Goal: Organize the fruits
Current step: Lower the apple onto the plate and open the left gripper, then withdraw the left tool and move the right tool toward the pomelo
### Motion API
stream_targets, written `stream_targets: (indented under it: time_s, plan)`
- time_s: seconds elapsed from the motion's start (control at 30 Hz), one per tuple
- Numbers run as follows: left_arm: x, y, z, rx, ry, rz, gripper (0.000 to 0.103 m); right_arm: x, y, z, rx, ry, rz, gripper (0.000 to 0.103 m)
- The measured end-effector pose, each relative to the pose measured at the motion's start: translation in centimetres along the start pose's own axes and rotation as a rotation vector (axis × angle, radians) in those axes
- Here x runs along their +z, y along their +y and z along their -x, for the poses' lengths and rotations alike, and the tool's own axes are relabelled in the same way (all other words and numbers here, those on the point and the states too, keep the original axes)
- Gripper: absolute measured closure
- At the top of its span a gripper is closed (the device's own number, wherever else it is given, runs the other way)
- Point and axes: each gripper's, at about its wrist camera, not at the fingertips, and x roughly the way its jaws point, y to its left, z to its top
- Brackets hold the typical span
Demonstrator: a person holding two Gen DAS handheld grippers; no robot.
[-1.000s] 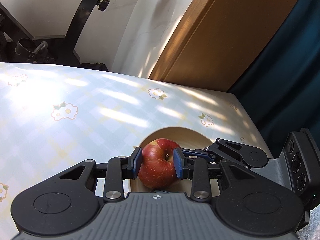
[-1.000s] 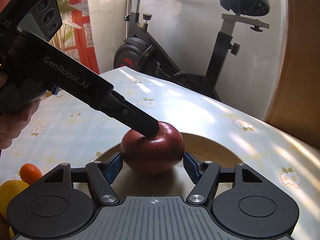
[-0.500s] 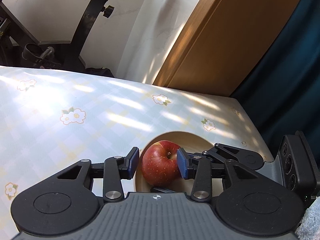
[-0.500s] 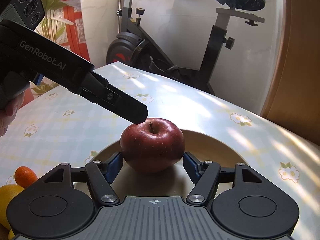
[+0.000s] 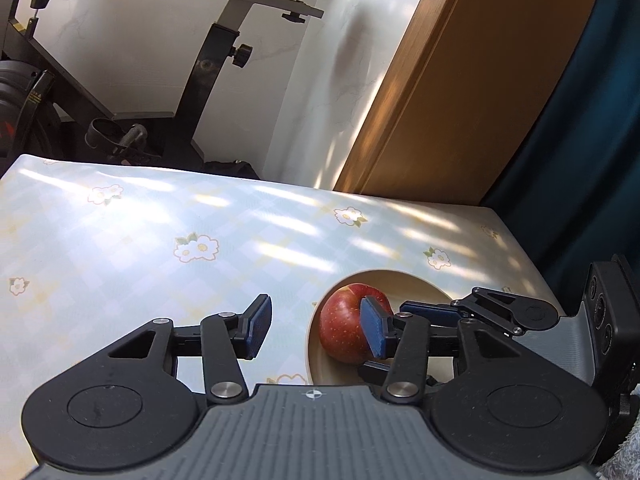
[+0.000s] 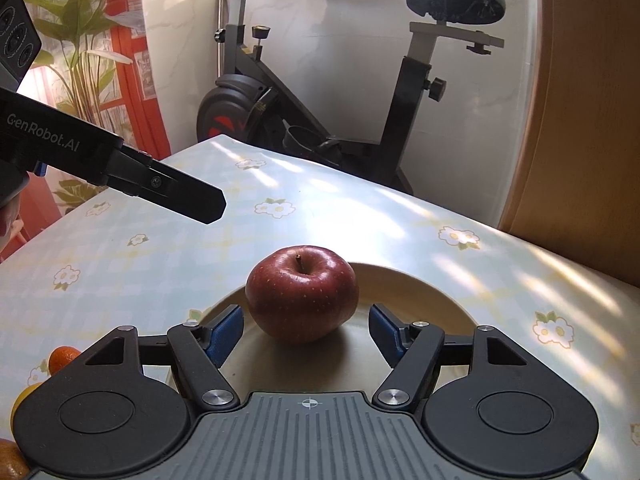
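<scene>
Red apple (image 6: 302,292) upright on the pale round plate (image 6: 424,284), stem up, at the near corner of the flowered tablecloth (image 5: 120,248). Left tongs (image 5: 316,330) raised clear above the table and angled downward, jaws opening with nothing pinched between them — in the left wrist view the apple (image 5: 346,330) sits behind the right-hand blue pad (image 5: 374,330), down on the plate (image 5: 416,280) rather than between the pads. Seen from the right wrist camera as a long black finger (image 6: 188,196) reaching in from the left edge, tip hanging in the air up and to the left of the apple, well apart from it; a bit of the holding hand (image 6: 10,210) just visible at the frame's left border. Right tongs (image 6: 306,334) low over the plate, pointed down toward the apple, jaws opening slightly and standing wide — blue pads (image 6: 224,332) to either side of the fruit's near face, a gap on each side, no contact visible. Small orange fruit (image 6: 64,356) and a yellow one (image 6: 24,396) at the lower left, partly hidden behind the right tongs' body. Exercise bike (image 6: 320,92) standing beyond the table's far edge, against the white wall.
</scene>
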Motion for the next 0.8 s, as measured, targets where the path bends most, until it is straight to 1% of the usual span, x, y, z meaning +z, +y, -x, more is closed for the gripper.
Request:
stream_targets:
  time_s: [0.23, 0.47, 0.6, 0.67, 0.73, 0.8]
  plan:
    - [-1.5, -0.1, 2.9, 0.097, -0.029, -0.048, 0.051, -0.8, 0.2, 2.9, -0.009, -0.009, -0.062, 0.036]
    - [-3.4, -0.4, 6.0, 0.164, -0.074, -0.096, 0.051, -2.4, 0.2, 5.7, -0.043, -0.024, -0.141, 0.036]
    - [-4.3, -0.3, 7.2, 0.18, -0.1, -0.093, 0.051, -3.5, 0.1, 7.0, -0.049, -0.025, -0.179, 0.038]
    - [-4.7, -0.2, 7.8, 0.191, -0.117, -0.091, 0.051, -4.0, 0.1, 7.6, -0.058, -0.023, -0.193, 0.041]
    - [-5.1, -0.2, 8.1, 0.191, -0.118, -0.086, 0.051, -4.6, 0.3, 8.1, -0.068, -0.021, -0.208, 0.044]
    - [-5.5, -0.2, 8.3, 0.189, -0.115, -0.082, 0.051, -5.0, 0.7, 8.4, -0.077, -0.012, -0.219, 0.044]
